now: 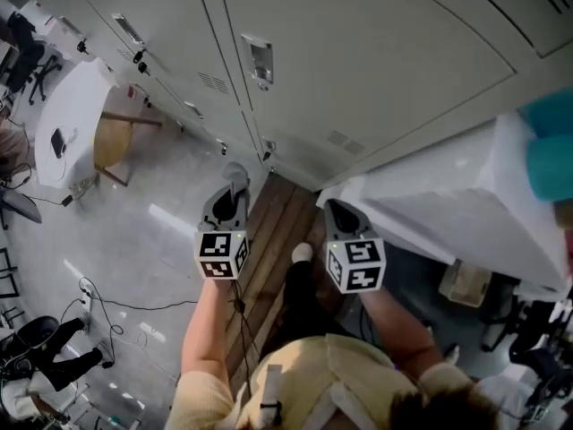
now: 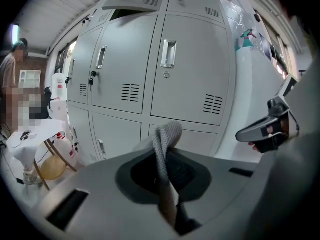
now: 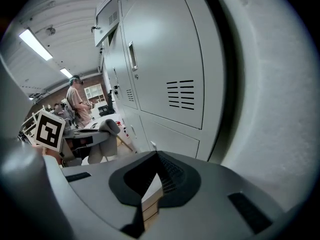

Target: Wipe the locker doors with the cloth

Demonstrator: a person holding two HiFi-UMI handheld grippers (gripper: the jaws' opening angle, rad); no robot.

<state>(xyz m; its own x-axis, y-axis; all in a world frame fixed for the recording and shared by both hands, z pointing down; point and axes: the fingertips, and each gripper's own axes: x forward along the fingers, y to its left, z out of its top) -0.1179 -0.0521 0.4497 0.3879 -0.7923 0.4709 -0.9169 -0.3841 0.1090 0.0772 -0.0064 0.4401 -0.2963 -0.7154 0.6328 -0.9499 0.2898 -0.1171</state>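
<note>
No legible text or numbers; marker cubes [image 1: 221, 254] carry only square patterns.

Grey knit cloth [image 2: 167, 134] folded upright, pinched in the left tongs [image 2: 166, 179], short of the pale-grey locker doors [image 2: 192, 69]

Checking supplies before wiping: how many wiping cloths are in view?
1: the grey cloth, pinched in the left tool, facing the lockers. The right tool is shut, empty. None seen elsewhere.
</note>
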